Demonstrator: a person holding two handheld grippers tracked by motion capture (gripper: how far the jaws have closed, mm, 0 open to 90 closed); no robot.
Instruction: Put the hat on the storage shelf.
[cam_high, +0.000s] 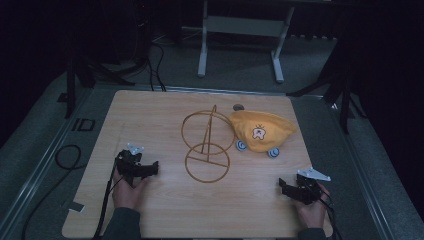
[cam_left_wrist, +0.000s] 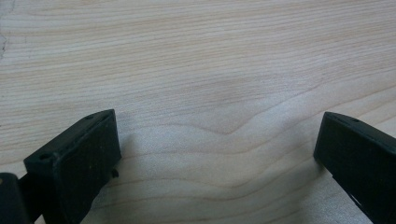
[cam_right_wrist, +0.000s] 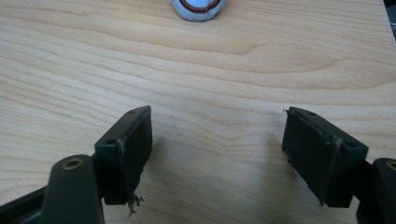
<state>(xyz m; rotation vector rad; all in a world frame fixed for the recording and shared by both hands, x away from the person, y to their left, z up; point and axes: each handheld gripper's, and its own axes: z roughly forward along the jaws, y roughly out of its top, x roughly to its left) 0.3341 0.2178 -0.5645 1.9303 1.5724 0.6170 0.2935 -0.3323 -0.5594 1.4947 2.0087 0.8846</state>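
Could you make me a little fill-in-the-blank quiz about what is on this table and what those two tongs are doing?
1. The soft hat lying on the wooden table is ____ in colour.
2. The wire stand has ____ round rings joined by a rod.
3. The left tongs and the right tongs both have their jaws ____, holding nothing.
4. Seen from above, the hat lies to the ____ of the wire stand.

Missing words: yellow; two; open; right
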